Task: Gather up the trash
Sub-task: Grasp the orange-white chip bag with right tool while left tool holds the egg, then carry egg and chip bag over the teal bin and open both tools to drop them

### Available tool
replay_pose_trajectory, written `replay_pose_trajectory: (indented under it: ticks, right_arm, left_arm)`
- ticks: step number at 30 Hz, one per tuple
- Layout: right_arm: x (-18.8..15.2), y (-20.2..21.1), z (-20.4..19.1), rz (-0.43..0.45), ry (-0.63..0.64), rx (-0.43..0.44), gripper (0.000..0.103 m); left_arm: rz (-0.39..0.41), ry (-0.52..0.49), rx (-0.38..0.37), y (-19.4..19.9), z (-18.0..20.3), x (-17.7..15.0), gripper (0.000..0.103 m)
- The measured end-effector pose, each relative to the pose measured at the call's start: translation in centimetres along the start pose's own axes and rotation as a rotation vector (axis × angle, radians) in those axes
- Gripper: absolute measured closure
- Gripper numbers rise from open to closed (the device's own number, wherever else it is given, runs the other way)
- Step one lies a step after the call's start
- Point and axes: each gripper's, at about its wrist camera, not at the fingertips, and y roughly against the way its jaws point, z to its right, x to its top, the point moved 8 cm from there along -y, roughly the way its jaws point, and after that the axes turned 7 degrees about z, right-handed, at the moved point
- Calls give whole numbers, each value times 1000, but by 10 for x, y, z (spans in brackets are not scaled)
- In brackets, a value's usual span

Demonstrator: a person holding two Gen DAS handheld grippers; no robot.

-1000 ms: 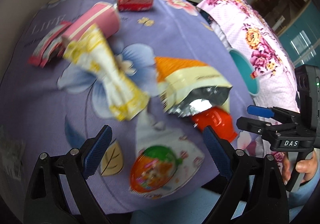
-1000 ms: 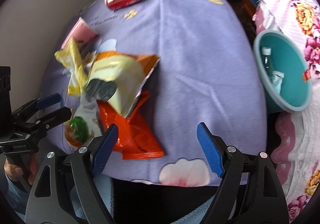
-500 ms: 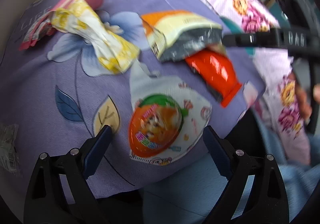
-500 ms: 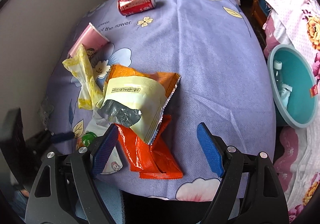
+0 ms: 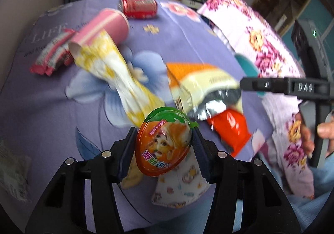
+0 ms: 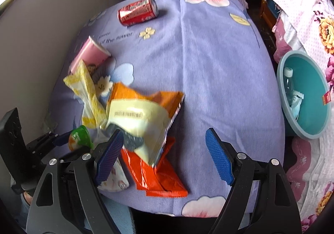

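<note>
An orange and green egg-shaped toy pack [image 5: 163, 142] sits between the pads of my left gripper [image 5: 163, 132]. Its jaws are closing and both pads touch the egg's sides. The egg's white printed backing [image 5: 179, 190] hangs below it at the table's near edge. My right gripper [image 6: 163, 136] stands open with nothing between its pads. It hovers over an orange and cream snack bag [image 6: 137, 113] and a red wrapper [image 6: 156, 175]. A yellow wrapper [image 5: 117, 75], a pink cup [image 5: 104, 25] and a red can [image 6: 137, 11] lie farther back on the purple cloth.
A teal basin [image 6: 309, 96] with a plastic bottle inside stands low at the right of the table. A pink and red wrapper [image 5: 52, 54] lies at the far left, clear plastic [image 5: 12, 169] near the left edge. A flowered pink cover [image 5: 261, 46] drapes beside the table.
My left gripper's jaws have come together from wide apart onto the egg pack, which now stands up between the pads. The right gripper has drifted slightly over the snack bags.
</note>
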Motion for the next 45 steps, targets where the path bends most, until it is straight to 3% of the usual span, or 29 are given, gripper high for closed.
replay_pose_trajectory:
  ticks: [11,12,13,15,25,29,34,45]
  right_arm:
    - [8,-44,-16,-89,-28,62,28]
    - [9,-45,-18,-80,-31,86,50]
    - [9,-46,-18,-80,-26,83,81]
    - [9,-47,-16,-71,-24,86,97]
    - [40,-5,2,94,-10,42,97]
    - [51,14,31,133,-48,26,97]
    - [58,38,81,170,-126,-19,97]
    - [53,94,240,271,-362,-159,97]
  left_arm:
    - [30,65,-13,3,-16,25,49]
    - [31,67,-14,3,-16,26,49]
    - [31,69,-16,3,-15,28,49]
    - [33,69,-18,4,-14,30,49]
    - [59,57,-22,4,5,60,49]
    - [62,33,-40,-6,28,79,49]
    - [46,-25,-81,-33,78,101,49]
    - [-30,-176,-165,-114,215,132,49]
